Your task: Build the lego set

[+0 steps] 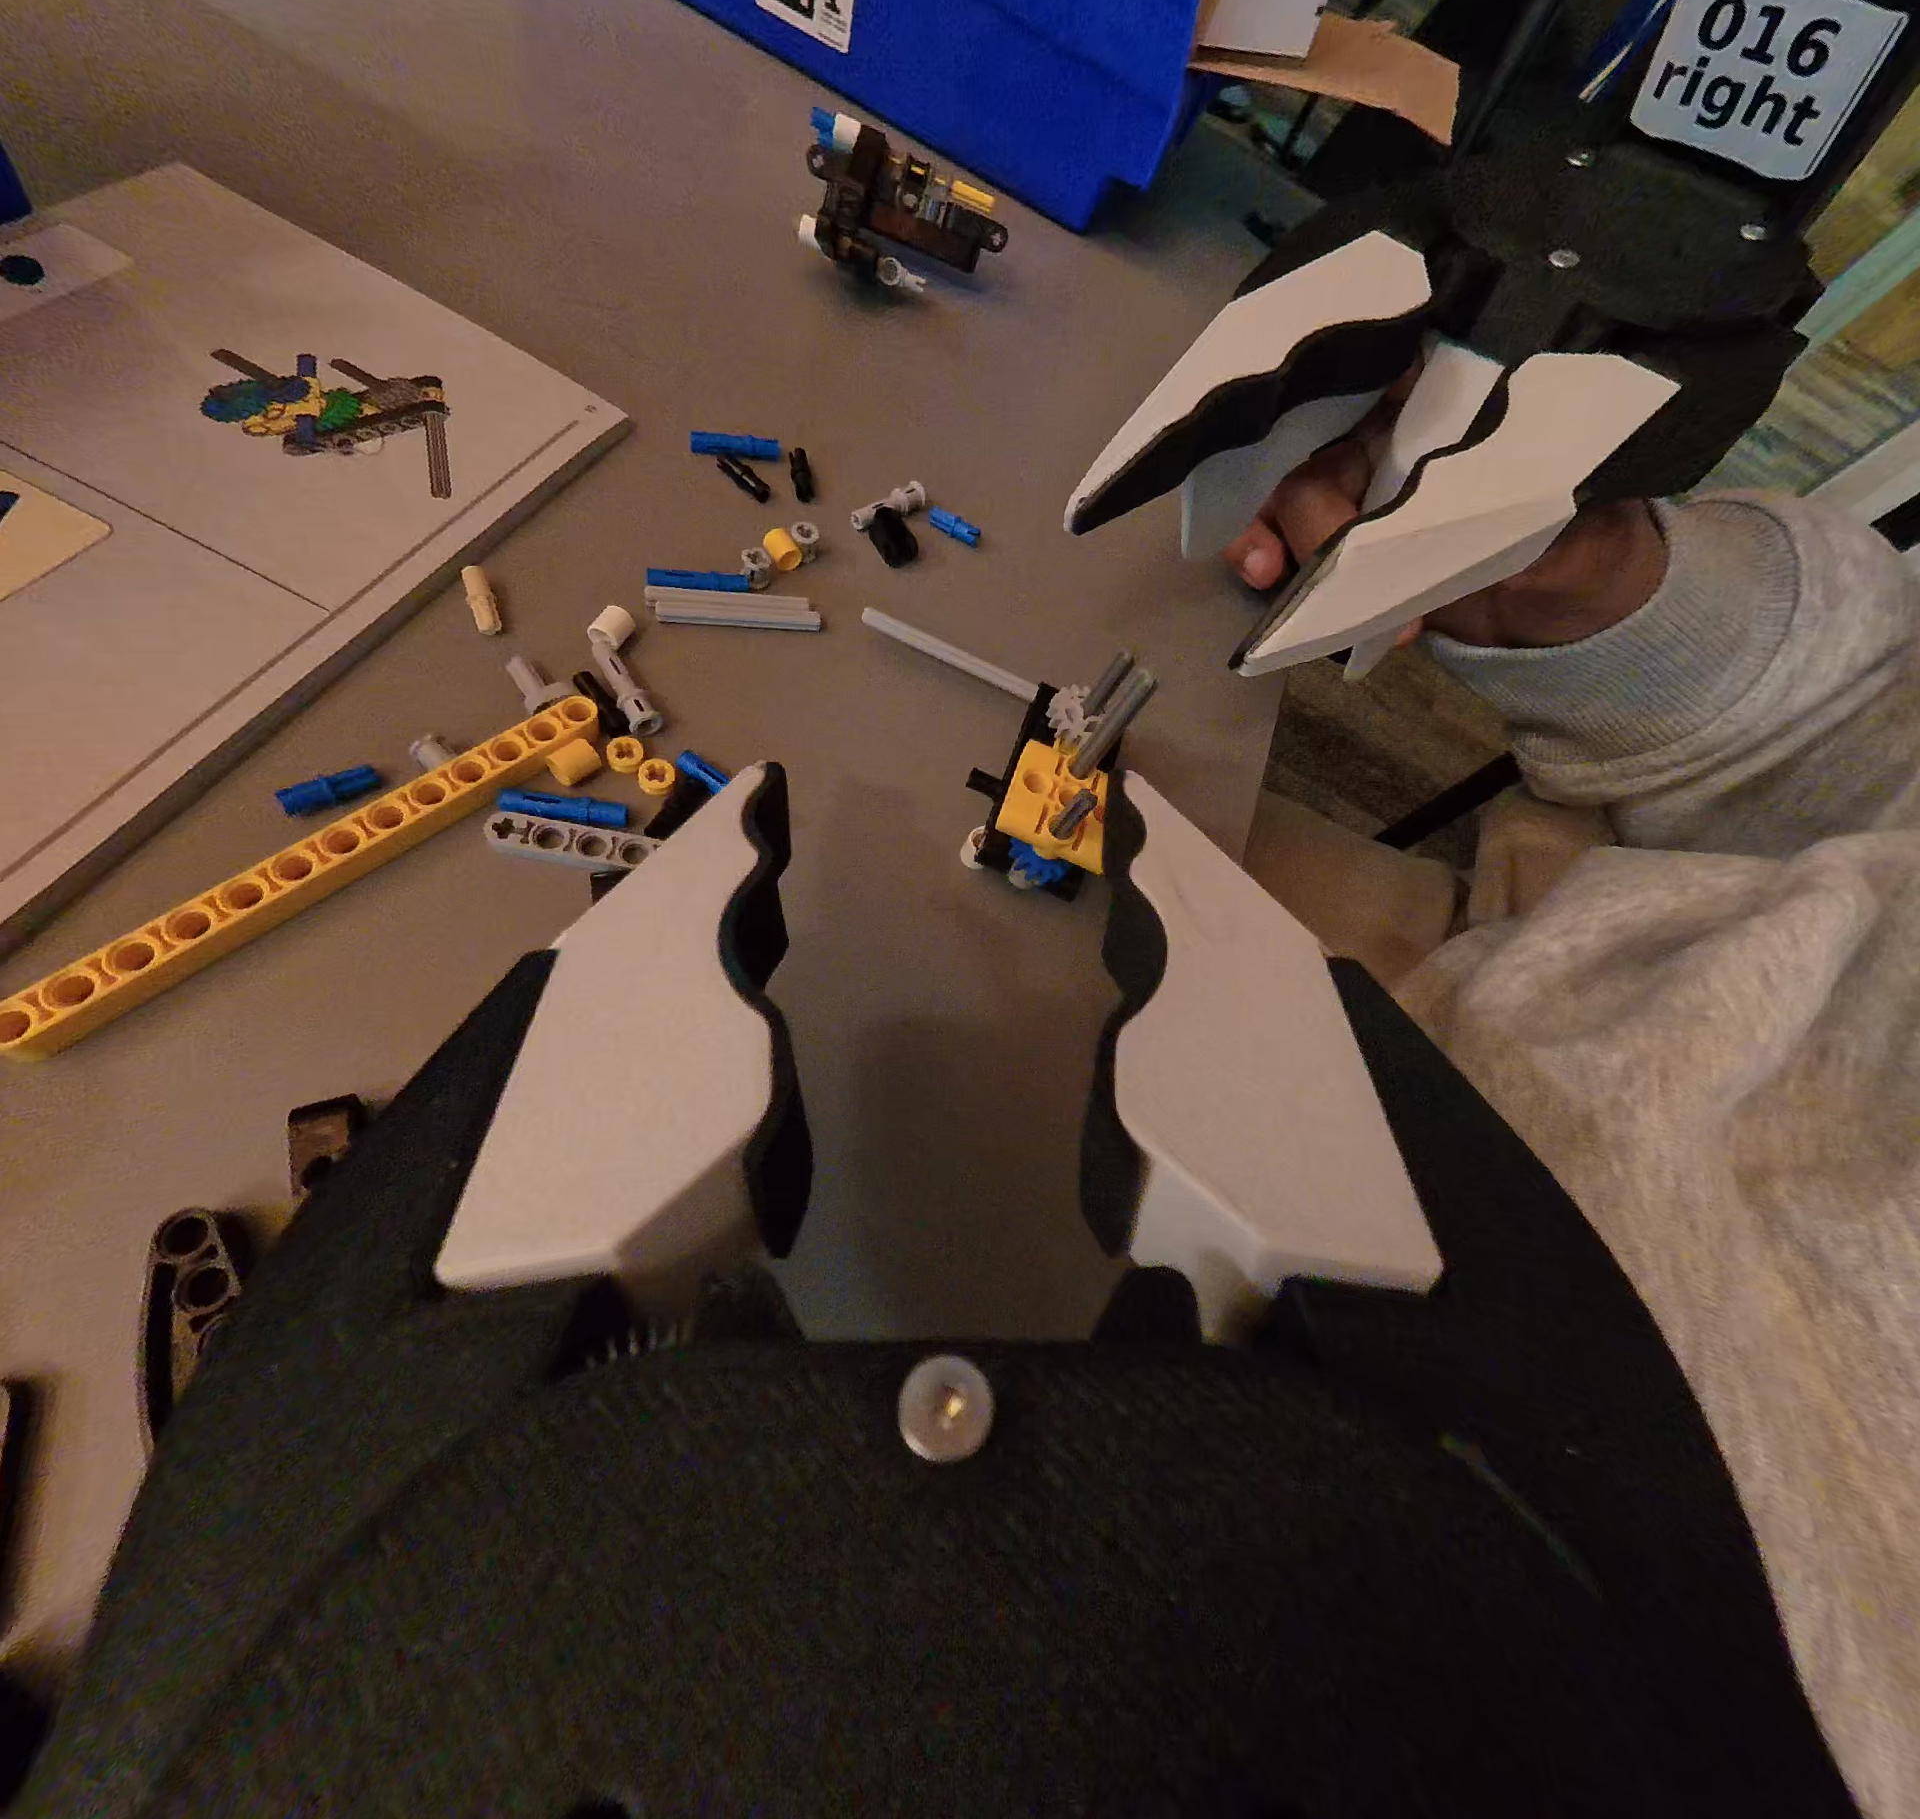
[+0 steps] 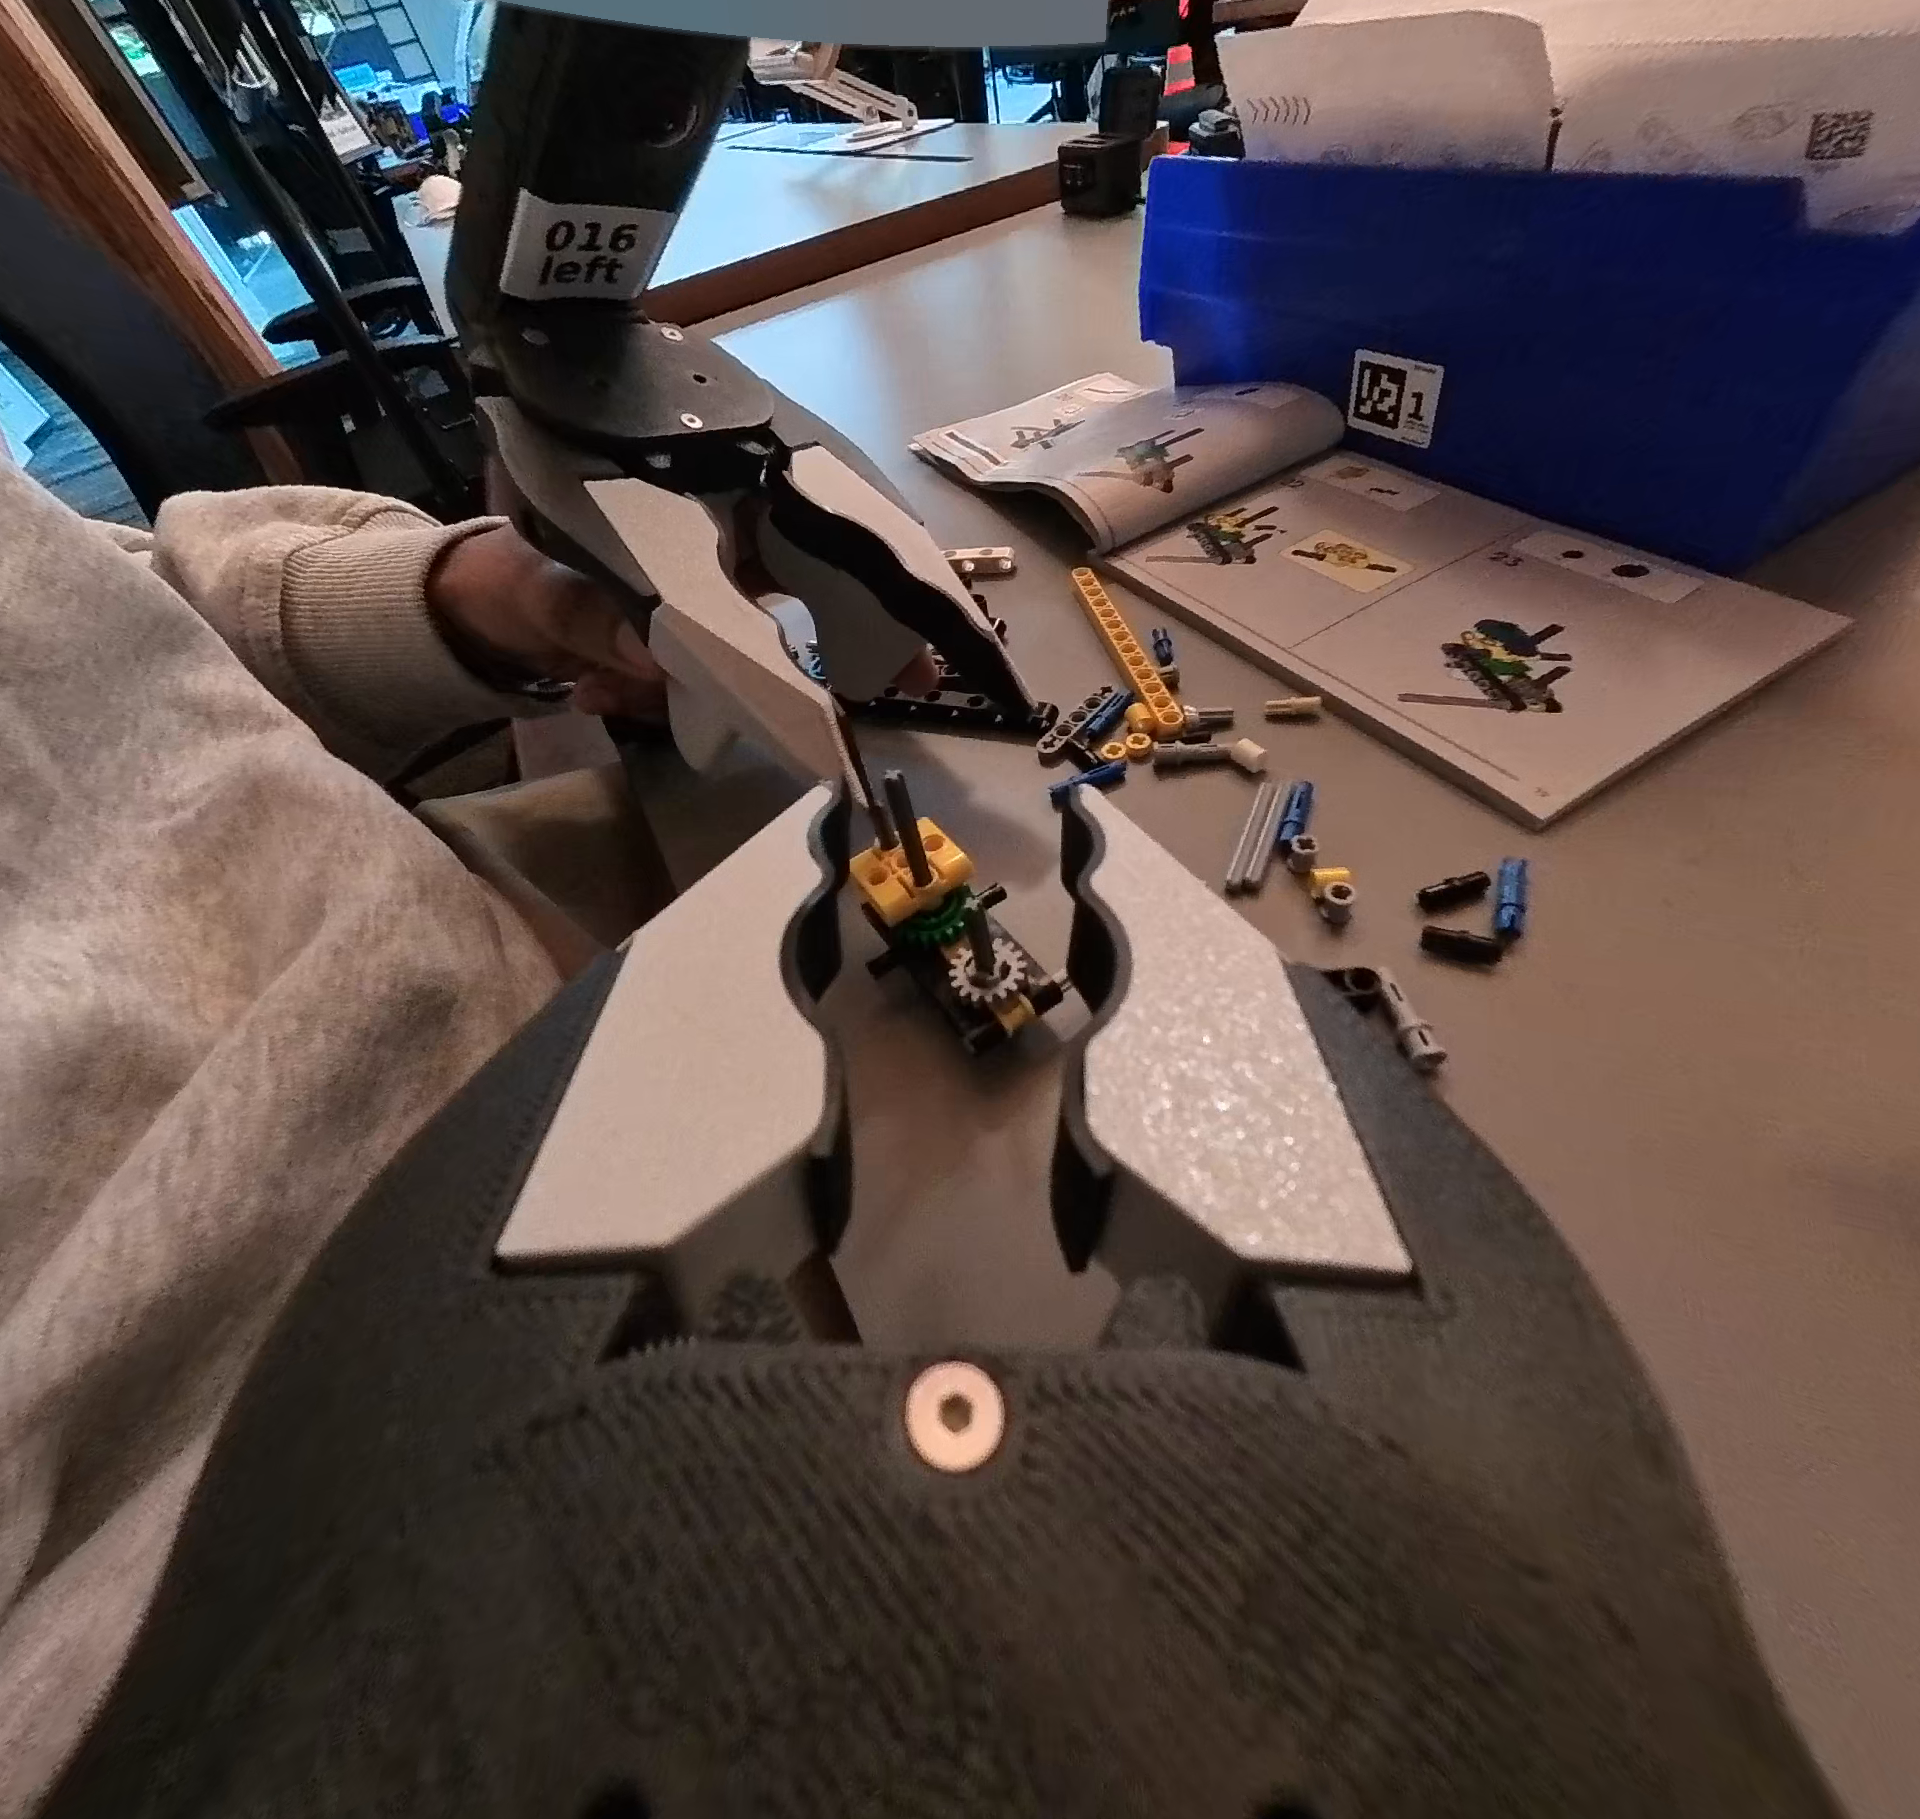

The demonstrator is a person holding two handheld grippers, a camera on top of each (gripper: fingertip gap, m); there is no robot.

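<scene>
Small yellow-and-black gear assembly: stands on the grey counter near its edge, dark axles pointing up, one long grey axle sticking out sideways; taken as the landmark. Left gripper: jaws open and empty, tips just beside the assembly, one fingertip close to its yellow block. Right gripper: jaws open, holding nothing, hovering over the assembly, which shows between its fingers in the right wrist view without touching them. Loose parts, beyond the assembly: long yellow beam, blue pins, black pins, grey rods, yellow bushes. Second dark sub-assembly: well apart from the landmark, near the blue bin. Instruction booklet: open, flat, beyond the loose parts. Grey sleeve on the person's arm, beside the assembly, off the counter edge.
</scene>
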